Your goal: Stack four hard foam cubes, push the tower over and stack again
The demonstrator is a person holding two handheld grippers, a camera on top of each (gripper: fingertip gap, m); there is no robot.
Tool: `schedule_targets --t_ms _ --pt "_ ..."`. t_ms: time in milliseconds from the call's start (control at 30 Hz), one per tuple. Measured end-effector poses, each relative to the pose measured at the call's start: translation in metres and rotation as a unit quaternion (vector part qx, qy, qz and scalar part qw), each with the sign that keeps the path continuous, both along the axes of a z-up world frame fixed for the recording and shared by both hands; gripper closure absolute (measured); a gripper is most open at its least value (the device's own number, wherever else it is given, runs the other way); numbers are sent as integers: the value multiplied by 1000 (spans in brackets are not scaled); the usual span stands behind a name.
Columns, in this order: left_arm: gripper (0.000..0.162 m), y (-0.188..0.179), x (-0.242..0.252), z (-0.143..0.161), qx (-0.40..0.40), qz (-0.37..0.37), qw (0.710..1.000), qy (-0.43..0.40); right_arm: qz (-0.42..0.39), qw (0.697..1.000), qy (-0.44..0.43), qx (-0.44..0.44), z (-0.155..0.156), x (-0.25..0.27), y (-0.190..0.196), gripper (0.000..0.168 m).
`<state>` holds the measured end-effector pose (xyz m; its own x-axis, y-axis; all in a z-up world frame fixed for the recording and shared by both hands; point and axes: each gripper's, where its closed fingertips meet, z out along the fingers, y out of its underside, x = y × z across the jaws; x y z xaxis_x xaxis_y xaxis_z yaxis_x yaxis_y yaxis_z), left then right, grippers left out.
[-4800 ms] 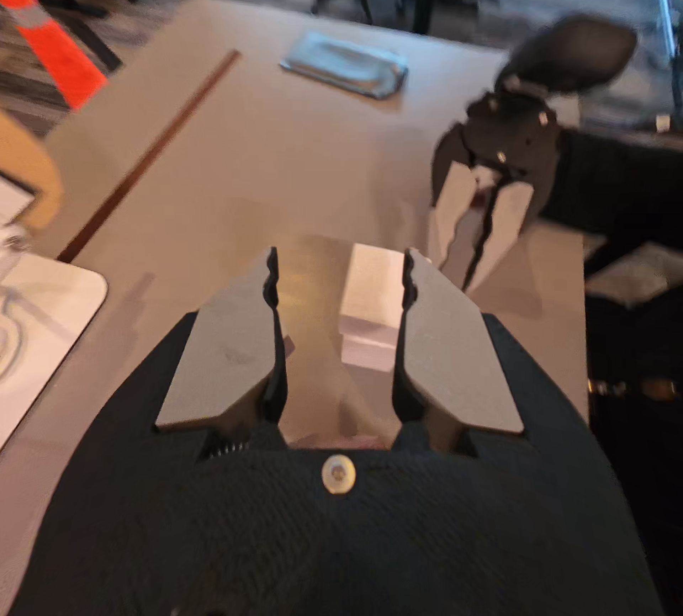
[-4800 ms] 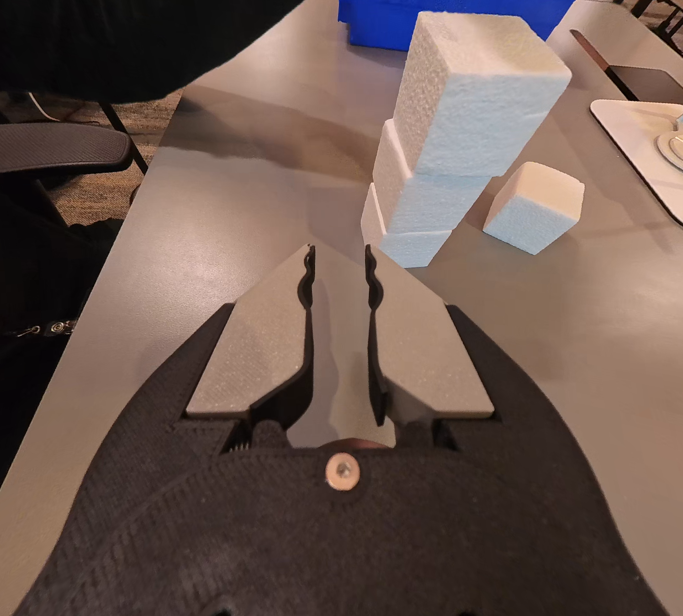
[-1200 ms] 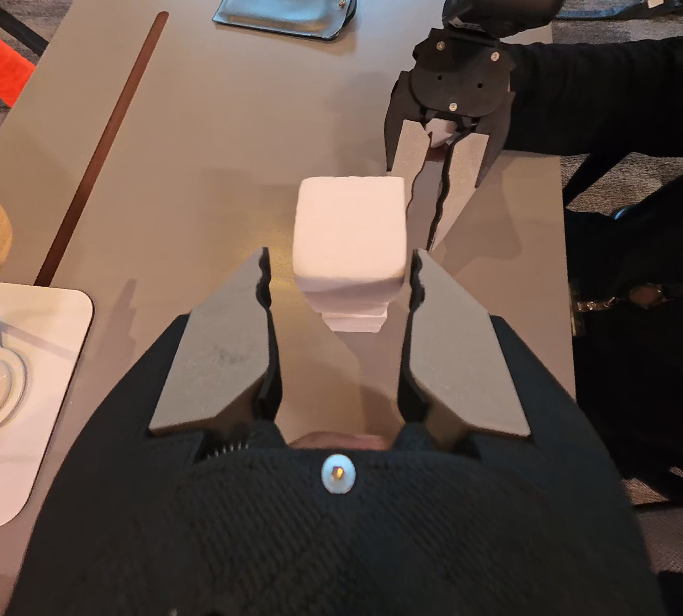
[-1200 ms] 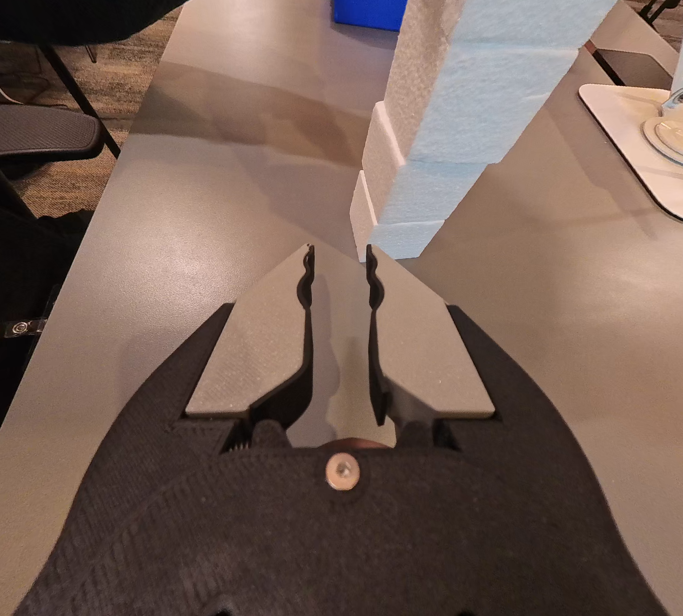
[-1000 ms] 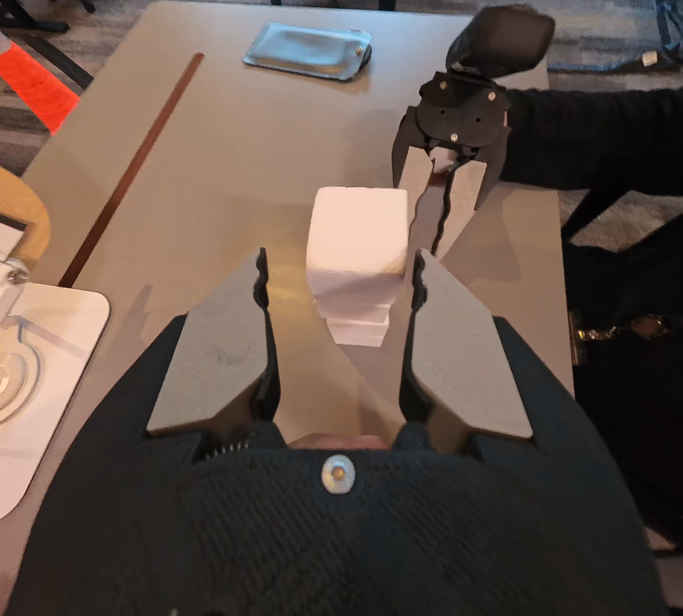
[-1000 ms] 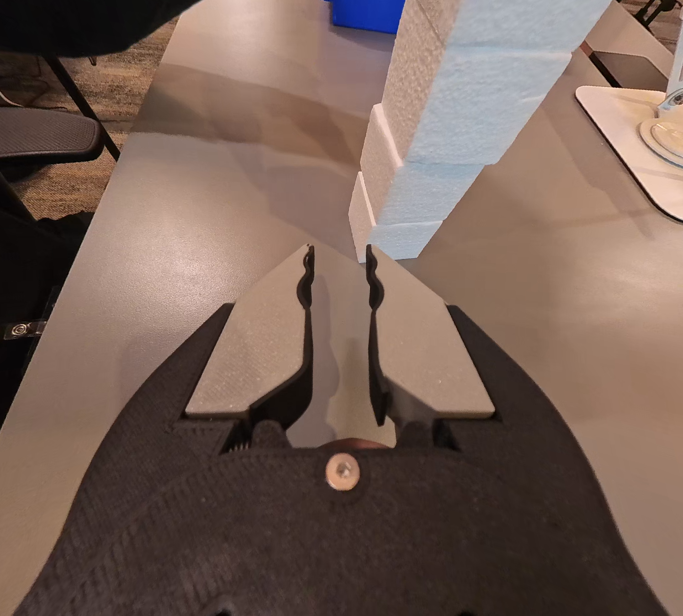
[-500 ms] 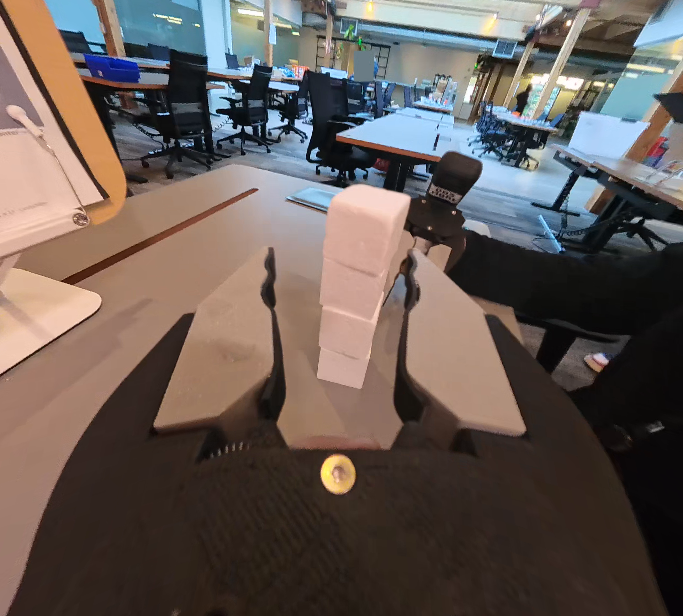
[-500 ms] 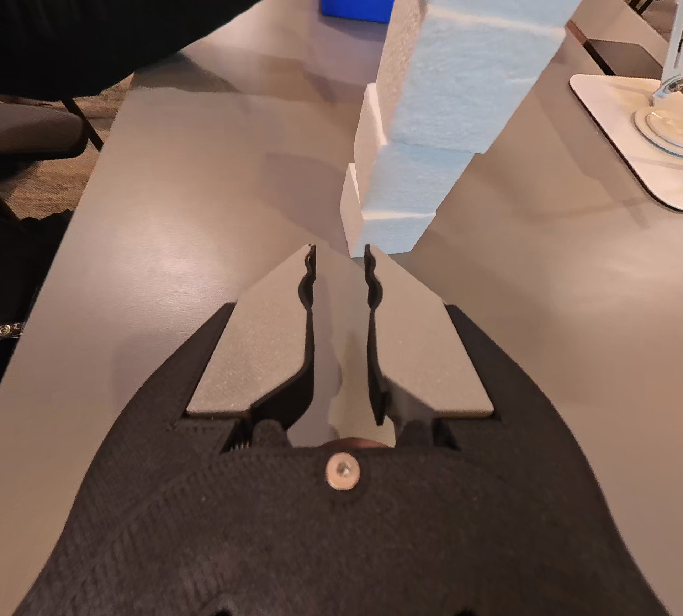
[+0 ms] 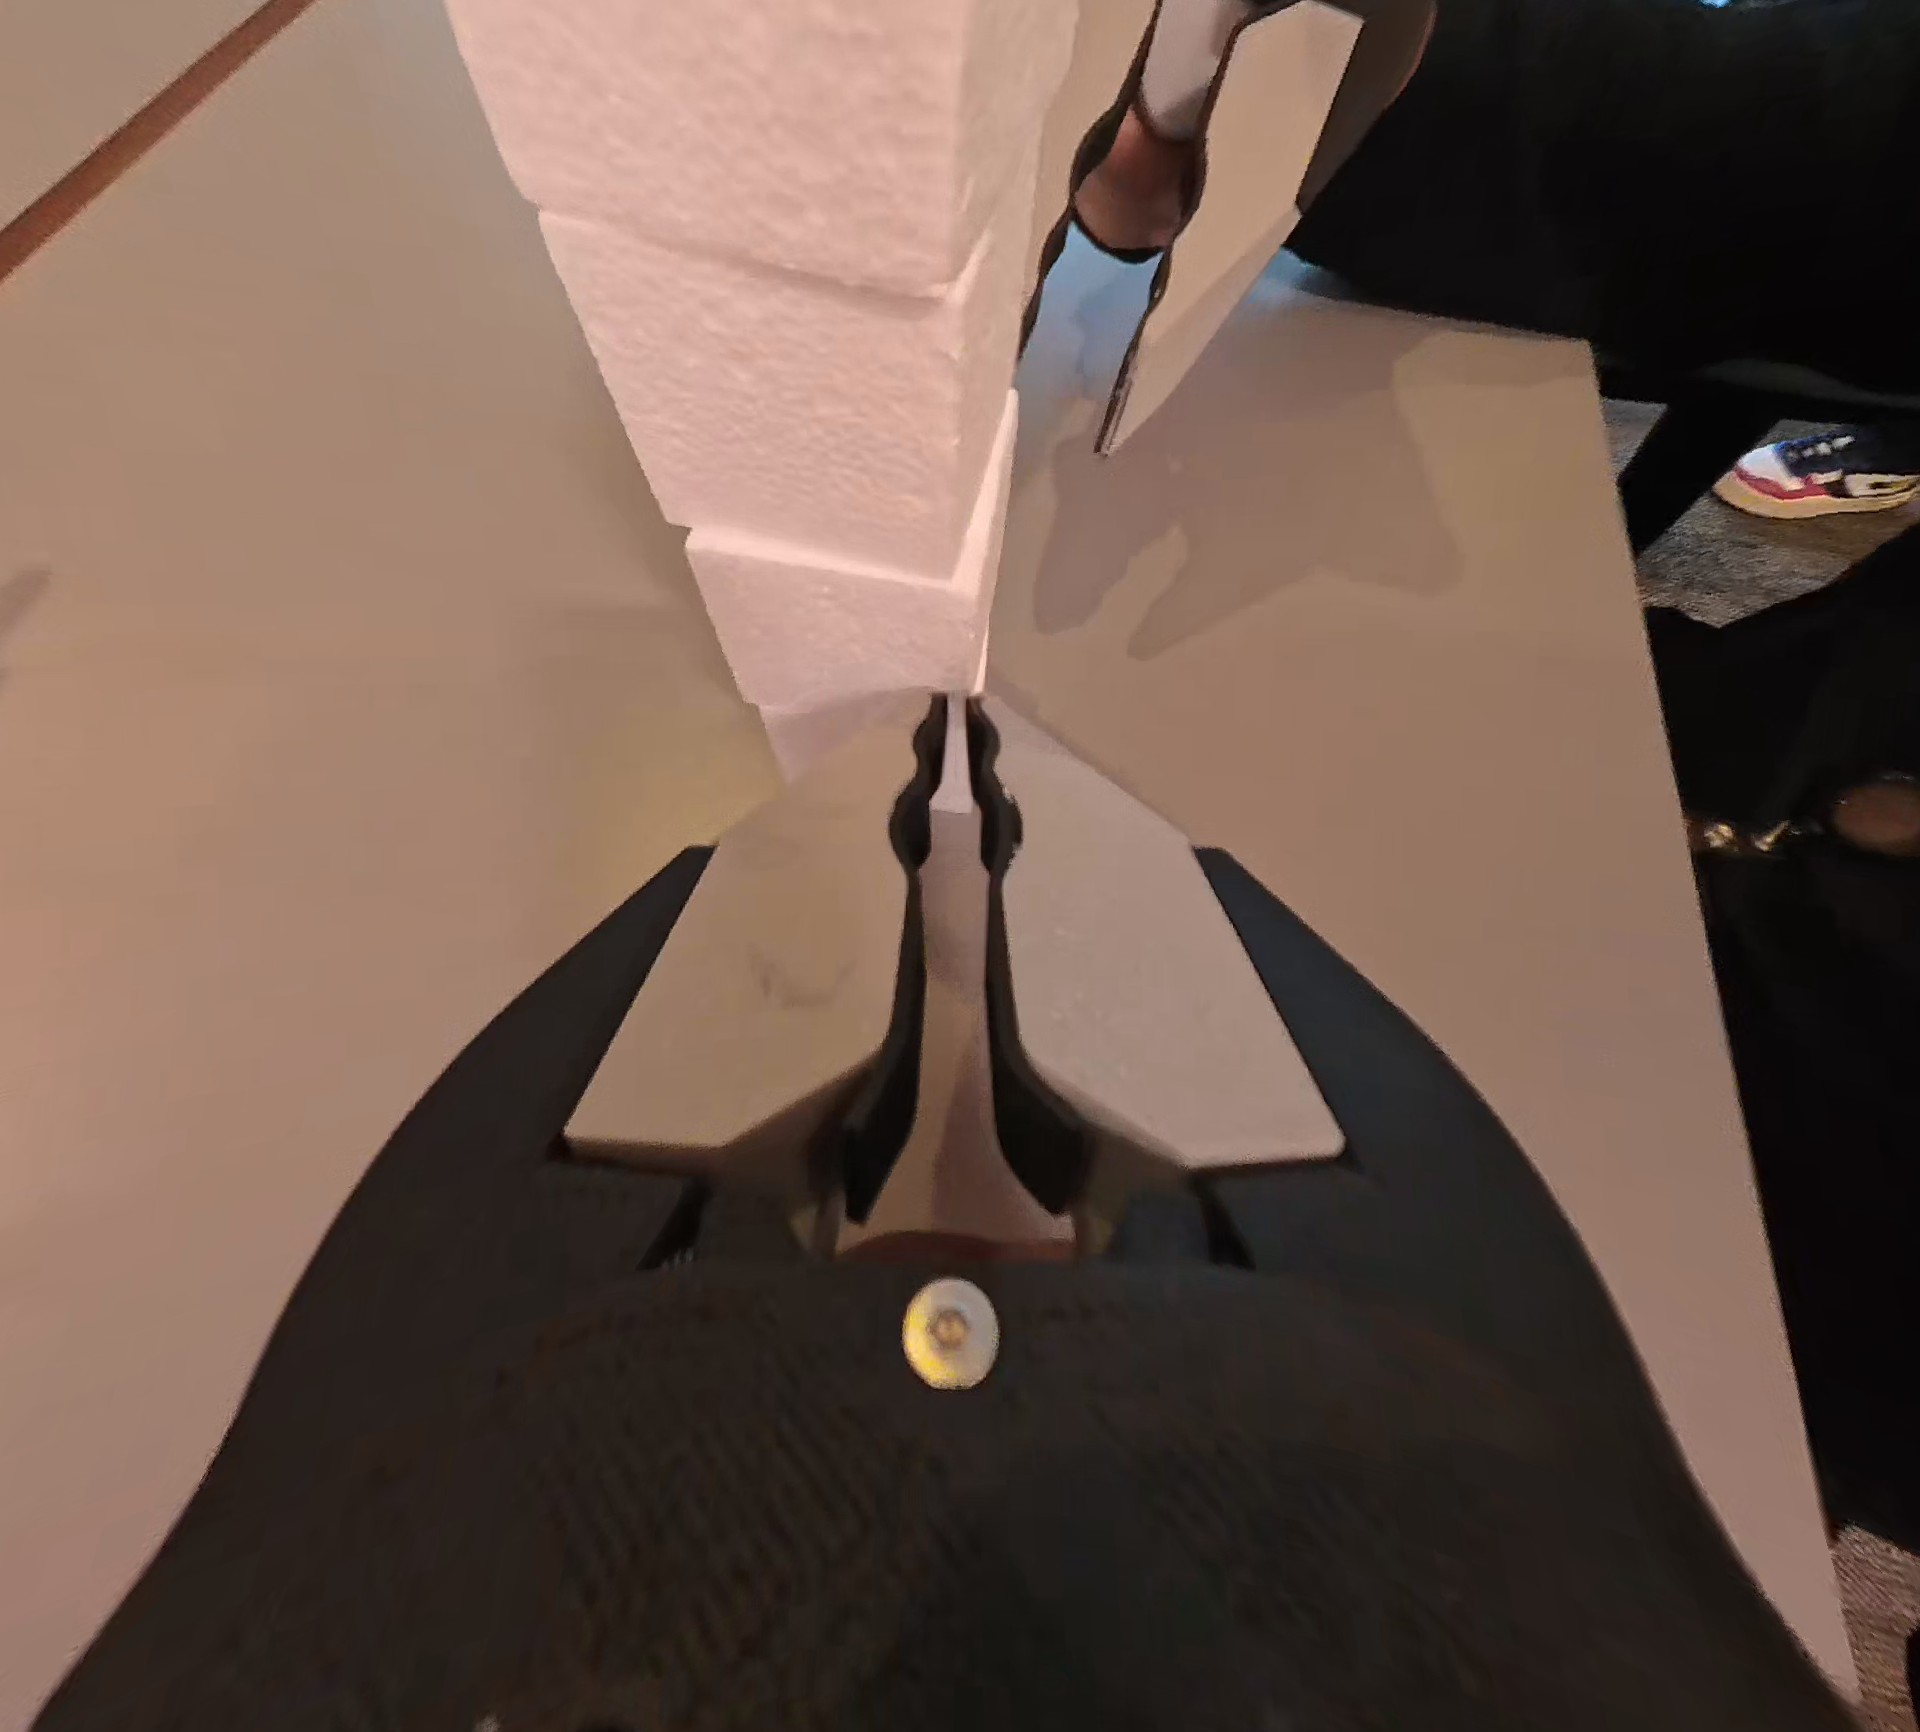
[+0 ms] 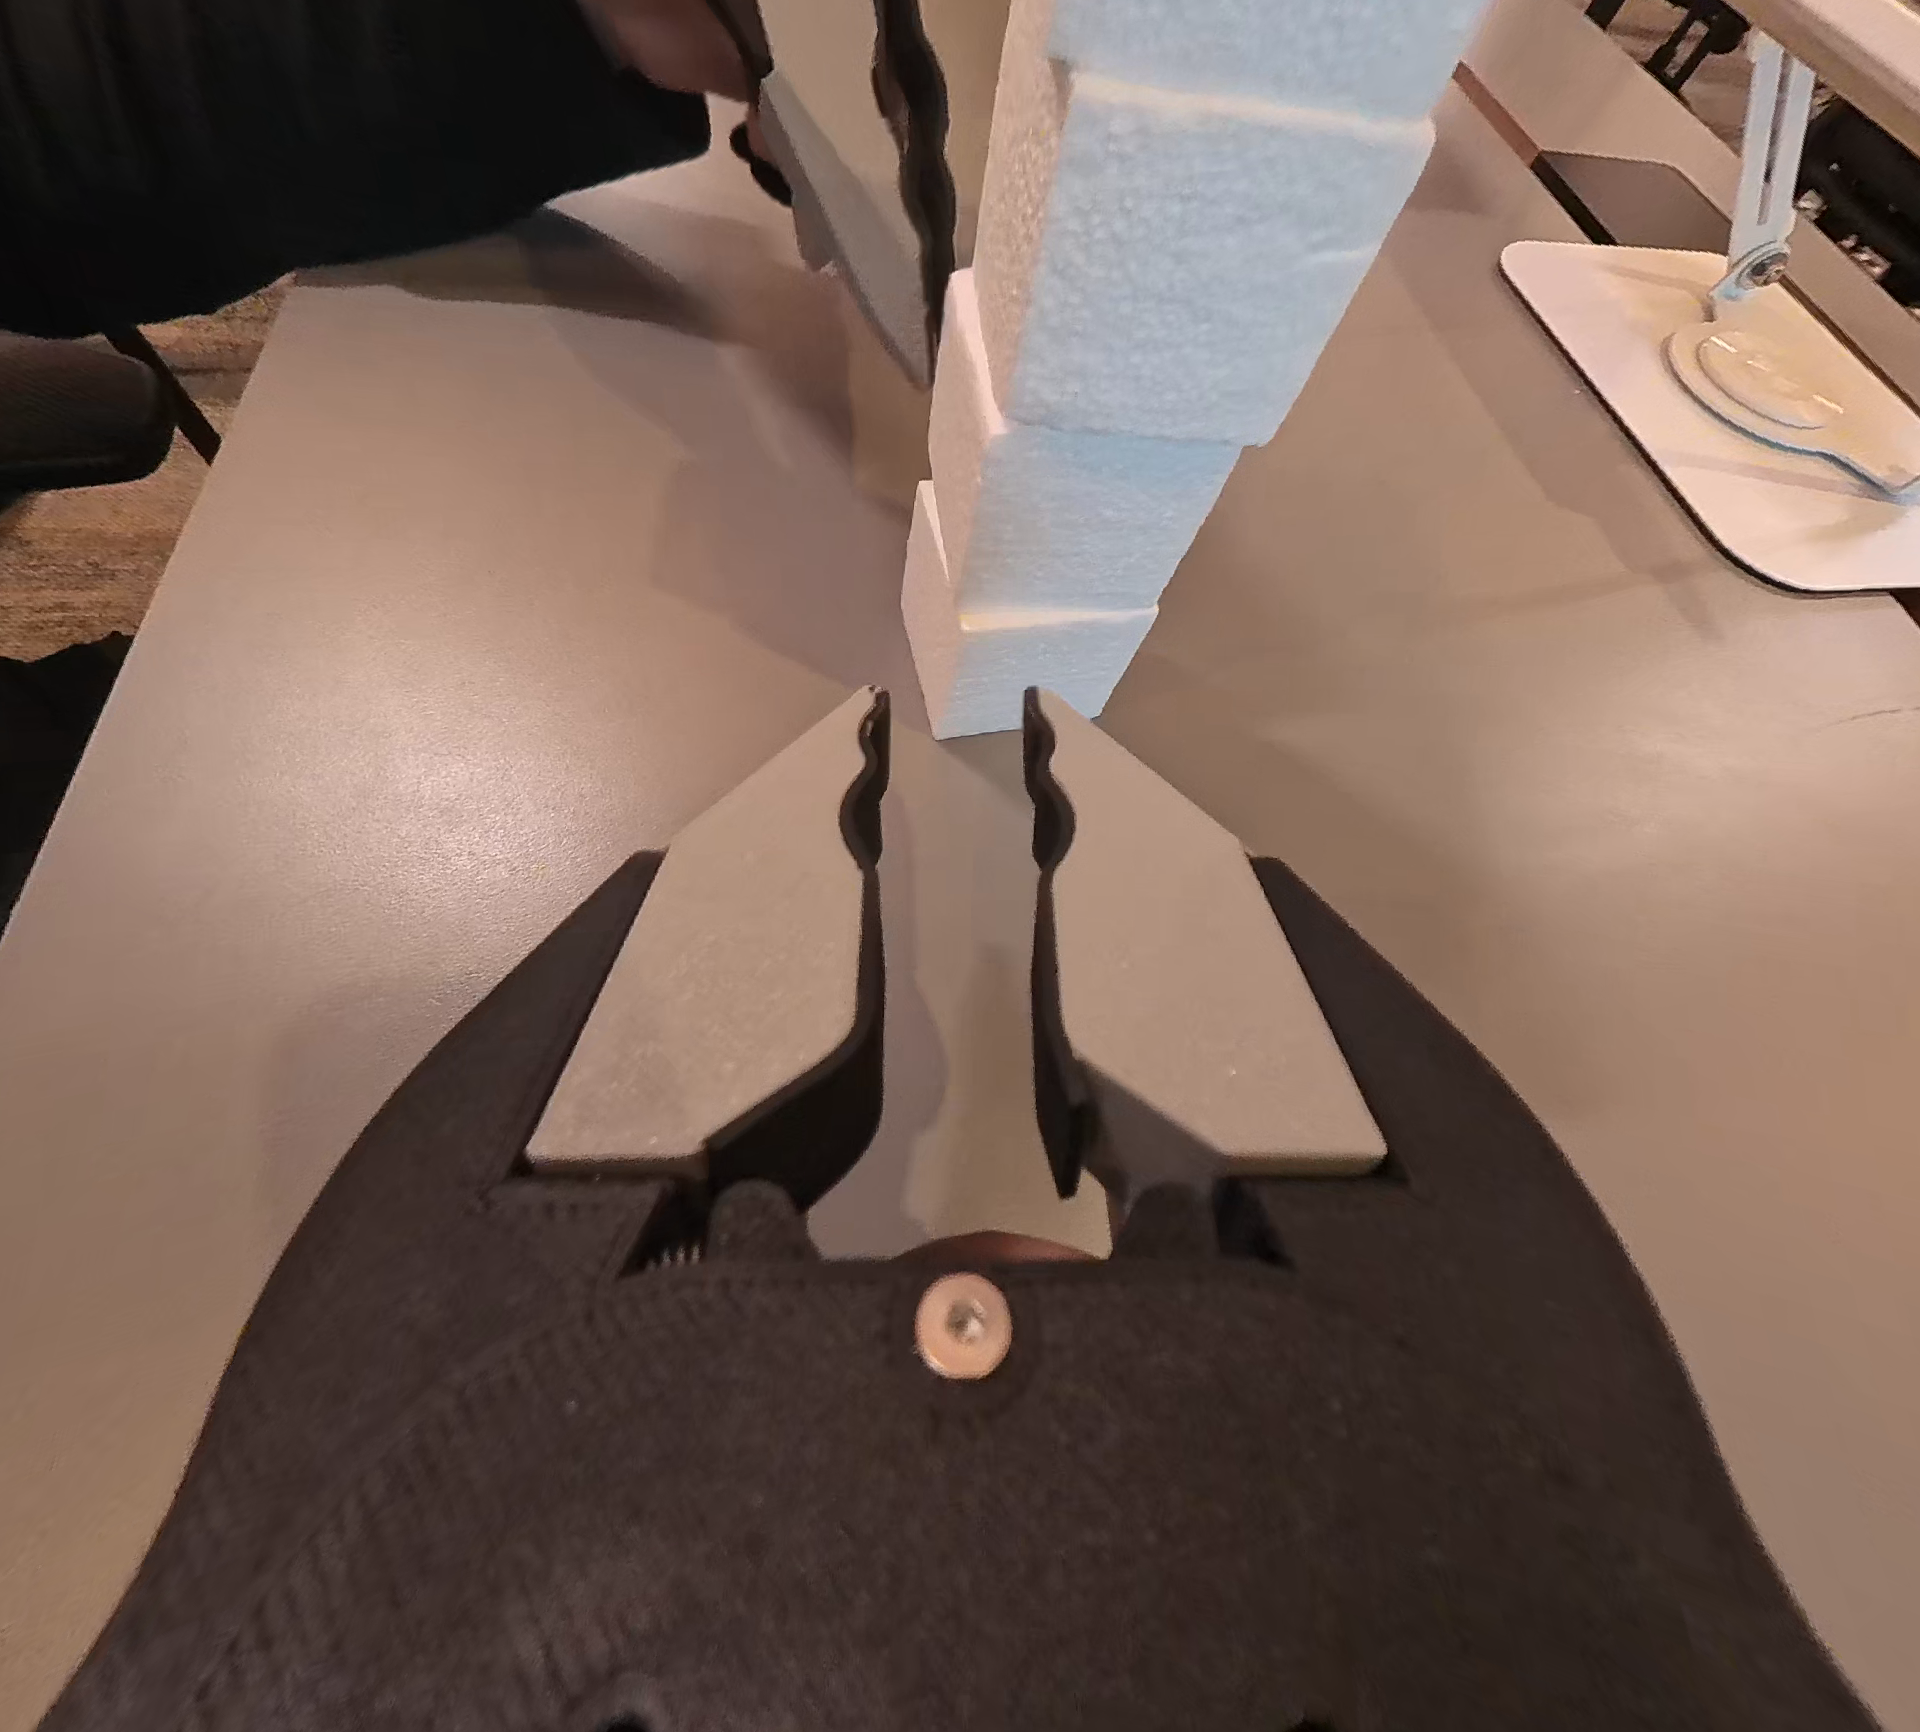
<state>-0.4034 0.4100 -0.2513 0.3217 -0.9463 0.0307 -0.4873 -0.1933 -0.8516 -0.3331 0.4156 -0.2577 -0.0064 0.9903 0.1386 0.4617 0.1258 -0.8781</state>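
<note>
A tower of four white foam cubes (image 10: 1174,259) stands on the grey table (image 10: 416,643), its blocks slightly offset. My left gripper (image 9: 956,716) is shut and empty and points down close beside the tower (image 9: 790,124). In the right wrist view it (image 10: 920,363) hangs at the tower's left side, about level with the middle cubes; I cannot tell whether it touches them. My right gripper (image 10: 954,706) is empty, with a narrow gap between its fingers. It rests low just in front of the bottom cube (image 10: 1029,654). It also shows in the left wrist view (image 9: 1107,435).
A white monitor stand base (image 10: 1714,394) sits on the table to the right of the tower. A brown strip (image 9: 197,82) runs along the table on the far side. The table's edge (image 9: 1621,643) is close behind my right gripper. A person's black sleeve (image 10: 260,72) reaches over the table. My hands' fingertips stand some 8 cm from each other.
The fourth cube now tops the tower. My left gripper has shut and swung down close against the tower's side. My right gripper has hardly moved.
</note>
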Motion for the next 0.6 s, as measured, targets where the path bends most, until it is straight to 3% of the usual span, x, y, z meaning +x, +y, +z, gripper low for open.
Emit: schedule_targets --t_ms 233,400,500,600 --pt "148 -11 8 -8 -17 -30 999 5 -18 1000 21 -6 6 5 10 146" --pt "140 -14 -3 13 -3 -36 998 -48 -39 998 48 -11 14 10 18 146" --pt "140 8 -21 28 19 27 996 -85 -72 995 70 -8 21 15 29 150" --pt "141 44 -53 37 35 144 983 -109 -98 991 92 -6 27 17 33 168"
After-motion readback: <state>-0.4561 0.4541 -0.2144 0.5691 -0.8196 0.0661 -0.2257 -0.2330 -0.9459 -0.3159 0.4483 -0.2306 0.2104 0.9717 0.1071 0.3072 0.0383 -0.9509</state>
